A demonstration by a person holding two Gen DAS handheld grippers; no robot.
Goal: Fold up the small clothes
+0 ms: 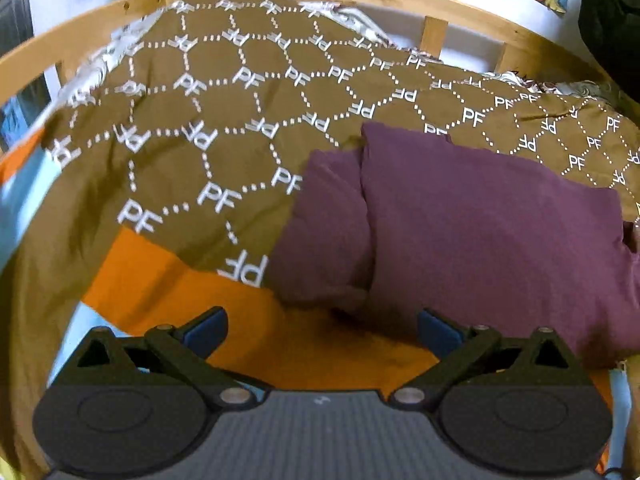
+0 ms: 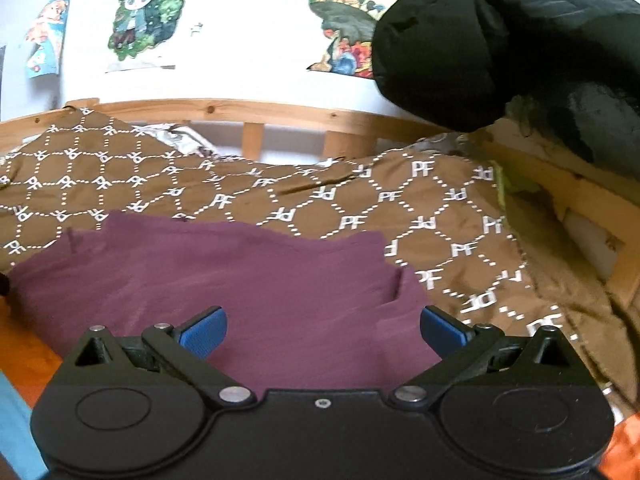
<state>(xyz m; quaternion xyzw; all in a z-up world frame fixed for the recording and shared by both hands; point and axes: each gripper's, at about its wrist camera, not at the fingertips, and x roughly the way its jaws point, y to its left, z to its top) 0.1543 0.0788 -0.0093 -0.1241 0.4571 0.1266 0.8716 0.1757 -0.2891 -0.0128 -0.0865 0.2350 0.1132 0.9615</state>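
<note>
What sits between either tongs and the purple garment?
Nothing visible. Left tongs and right tongs are both open and empty. The purple garment lies uncovered on the brown blanket, directly ahead of each.

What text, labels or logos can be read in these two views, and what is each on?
"PF": white letters repeated across the brown bedcover, joined by dotted hexagon lines; many appear mirrored or upside down.
Purple garment: no print visible.
Wall posters: cartoon pictures only; any writing is too blurred to read.
Small mark on the left gripper body: unreadable.
</note>
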